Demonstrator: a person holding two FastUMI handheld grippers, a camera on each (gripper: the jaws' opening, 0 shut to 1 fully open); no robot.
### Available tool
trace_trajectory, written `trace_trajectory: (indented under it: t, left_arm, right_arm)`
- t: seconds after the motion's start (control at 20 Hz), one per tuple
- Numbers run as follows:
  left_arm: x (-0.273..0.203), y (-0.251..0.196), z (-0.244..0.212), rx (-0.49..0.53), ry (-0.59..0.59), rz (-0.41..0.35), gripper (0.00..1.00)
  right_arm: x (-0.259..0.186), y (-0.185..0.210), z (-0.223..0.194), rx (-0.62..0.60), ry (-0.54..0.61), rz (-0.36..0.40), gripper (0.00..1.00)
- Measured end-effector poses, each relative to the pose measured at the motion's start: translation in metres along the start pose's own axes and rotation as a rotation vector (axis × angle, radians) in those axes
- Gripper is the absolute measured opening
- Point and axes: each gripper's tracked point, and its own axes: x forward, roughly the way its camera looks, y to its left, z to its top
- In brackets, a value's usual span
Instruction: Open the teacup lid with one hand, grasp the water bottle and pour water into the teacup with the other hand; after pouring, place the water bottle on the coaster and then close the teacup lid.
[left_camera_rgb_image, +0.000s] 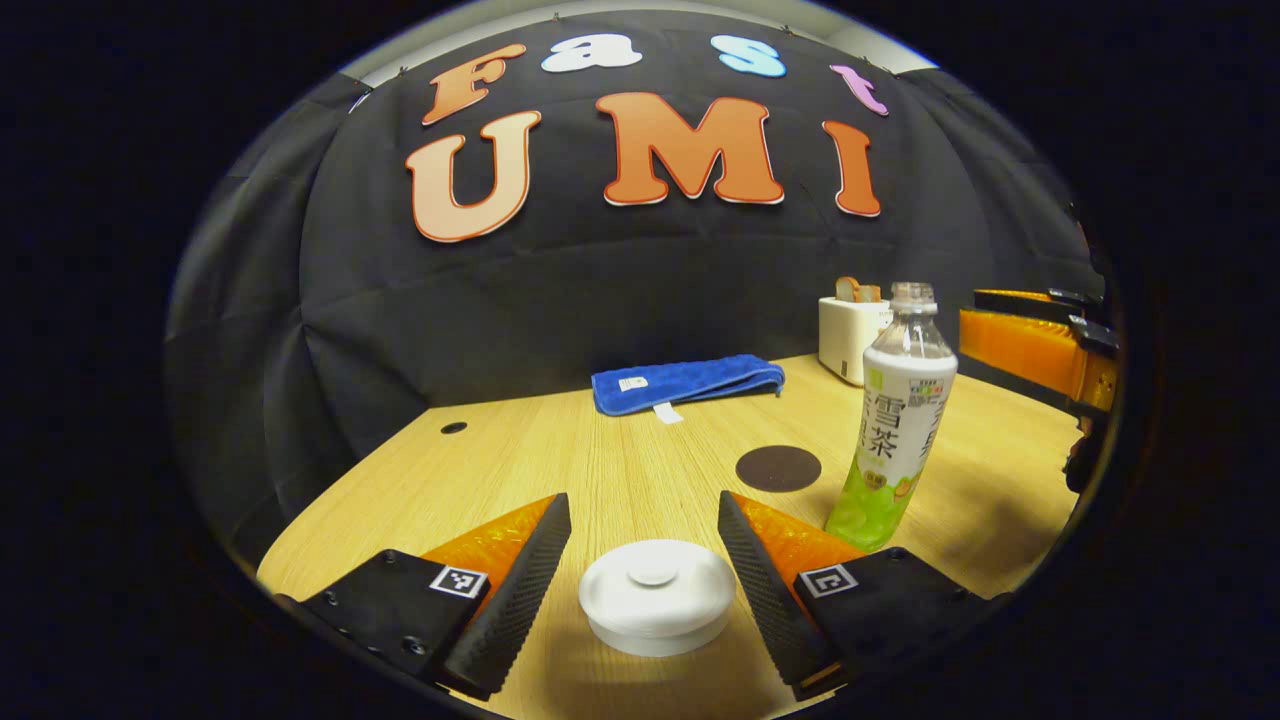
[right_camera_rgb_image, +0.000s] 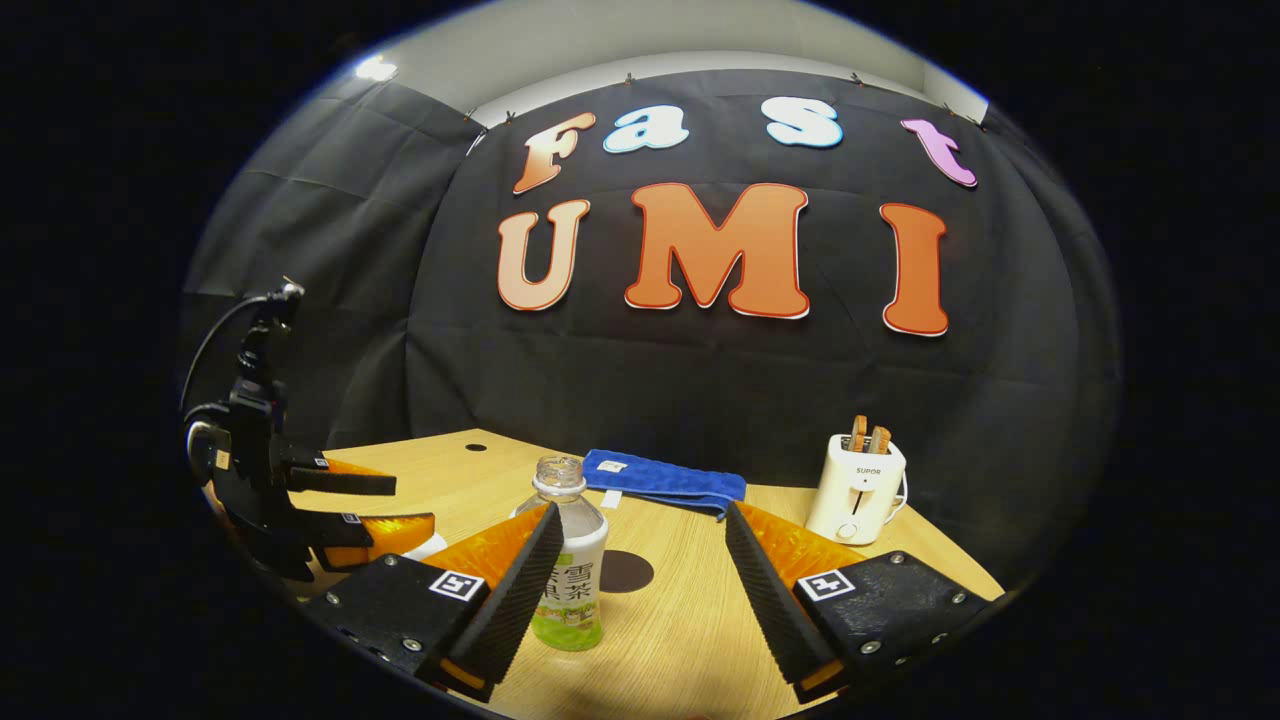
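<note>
Two grippers, both spread wide, nothing held. Left gripper brackets the teacup lid, a smooth white domed disc with a knob, still seated. Right gripper lines up on the uncapped, clear-plastic water bottle, upright beside the dark round coaster on the wood-grain surface.

Looks like a staged demo booth, more lab than real home; black cloth hangs as the back wall and drapes round the sides, with a strip of plain pale wall above it; the one wooden table carries kitchen-type props set well apart: a white toaster with toast in it, a folded blue towel, a capless water bottle, a dark round coaster, a lidded white teacup.
</note>
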Motion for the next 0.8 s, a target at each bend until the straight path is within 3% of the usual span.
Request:
trace_trajectory:
  t: [0.05,0.1,0.3,0.35,0.45,0.55,0.65,0.8]
  left_arm:
    - [0.002,0.000,-0.005,-0.001,0.013,-0.002,0.92]
    - [0.002,-0.002,-0.010,0.000,0.029,-0.004,0.81]
    - [0.004,0.001,-0.021,0.020,0.061,0.023,0.79]
    - [0.006,0.001,-0.022,0.020,0.072,0.023,0.69]
    - [0.005,0.002,-0.022,0.028,0.077,0.036,0.59]
    - [0.008,0.000,-0.023,0.045,0.080,0.037,0.40]
    - [0.006,0.001,-0.022,0.041,0.081,0.040,0.33]
    - [0.007,0.004,-0.018,0.021,0.057,0.049,0.35]
  right_arm:
    - [0.000,0.001,-0.002,-0.003,0.003,0.001,0.98]
    - [0.000,0.000,-0.004,-0.005,0.005,-0.001,0.98]
    - [0.000,-0.002,-0.009,-0.001,0.015,0.003,0.98]
    - [-0.001,-0.003,-0.009,0.000,0.017,0.002,0.98]
    - [-0.001,-0.004,-0.011,-0.001,0.021,0.000,0.98]
    - [-0.002,-0.003,-0.012,0.001,0.022,0.003,0.98]
    - [-0.002,-0.002,-0.011,-0.001,0.022,0.005,0.98]
    - [-0.003,0.000,-0.014,-0.004,0.027,0.012,0.98]
